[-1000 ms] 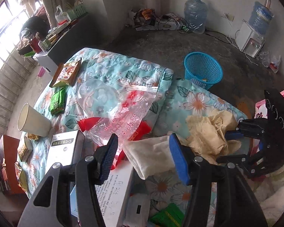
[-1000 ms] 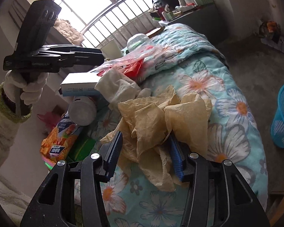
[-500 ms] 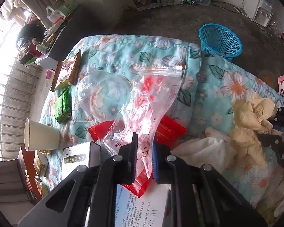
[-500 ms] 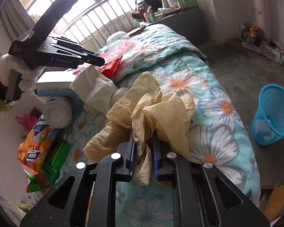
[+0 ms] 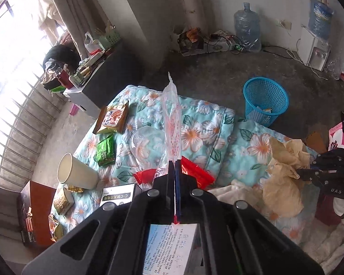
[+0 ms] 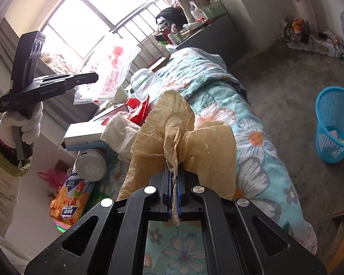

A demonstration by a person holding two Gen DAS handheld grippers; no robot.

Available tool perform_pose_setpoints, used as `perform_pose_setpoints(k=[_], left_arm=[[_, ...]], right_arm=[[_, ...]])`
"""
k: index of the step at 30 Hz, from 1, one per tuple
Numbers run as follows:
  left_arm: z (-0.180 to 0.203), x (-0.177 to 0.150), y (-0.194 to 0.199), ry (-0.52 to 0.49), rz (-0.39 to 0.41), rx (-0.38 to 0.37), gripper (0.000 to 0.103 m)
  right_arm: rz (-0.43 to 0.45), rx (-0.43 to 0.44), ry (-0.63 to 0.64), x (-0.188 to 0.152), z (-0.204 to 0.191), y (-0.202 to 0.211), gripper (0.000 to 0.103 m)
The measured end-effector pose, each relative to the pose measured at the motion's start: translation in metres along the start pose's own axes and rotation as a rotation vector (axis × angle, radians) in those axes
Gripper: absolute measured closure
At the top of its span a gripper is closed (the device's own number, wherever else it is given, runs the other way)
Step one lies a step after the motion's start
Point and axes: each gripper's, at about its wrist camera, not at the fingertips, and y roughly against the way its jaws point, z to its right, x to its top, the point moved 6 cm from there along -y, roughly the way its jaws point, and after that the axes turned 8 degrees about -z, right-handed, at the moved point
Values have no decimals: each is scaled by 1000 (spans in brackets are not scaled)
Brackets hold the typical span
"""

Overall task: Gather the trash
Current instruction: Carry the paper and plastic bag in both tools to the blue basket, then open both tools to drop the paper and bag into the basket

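Note:
My left gripper [image 5: 174,167] is shut on a clear plastic bag with red print [image 5: 172,119] and holds it up above the flowered bed; the bag also shows in the right wrist view [image 6: 110,73], hanging from the left gripper [image 6: 91,78]. My right gripper [image 6: 175,171] is shut on crumpled tan paper [image 6: 183,142], lifted off the bed; it also shows in the left wrist view [image 5: 284,174] at the right gripper [image 5: 309,169]. A blue trash basket [image 5: 264,100] stands on the floor beyond the bed, seen too in the right wrist view [image 6: 334,123].
On the bed [image 5: 208,123] lie red wrappers [image 5: 195,174], a green packet [image 5: 106,147], a snack packet [image 5: 112,119], a clear lid [image 5: 146,142], a paper cup [image 5: 75,171], white boxes [image 5: 119,197] and a white cloth [image 6: 121,133]. A snack bag [image 6: 71,199] lies at the left.
Both grippers closed, the left on the plastic bag and the right on the tan paper, and both lifted their loads up off the bed.

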Motion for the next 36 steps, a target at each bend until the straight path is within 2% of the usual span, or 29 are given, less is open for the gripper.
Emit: perform_pose_setpoints(k=[4,10,15,20,26,31,34,36], left_arm=[[15,2,14,8,26,-21,103],[39,25,31,12,70,-69,103],[72,53,42,-12,123,-125,103],[113,94,35,-27,159,-211,103],[174,149,-3,-30,126,-368,103],[237,190,-65,-17,2,-530,103],[269,214,-107,-12,-62,-572,103],[287,229,-133,-28,-74,-550,103]], right_arm=[[18,18,-9,2,2,5,101],[71,24,-31,7,7,22,101],[137,9,-64,17,24,43,101],[214,-35,-133,29,58,68,101],[318,-123,-280,45,136,105,101],[346,-134,-495,55,229,112,101],[320,-155,-594,62,280,101,101],[288,-185,-638,68,310,89,101]])
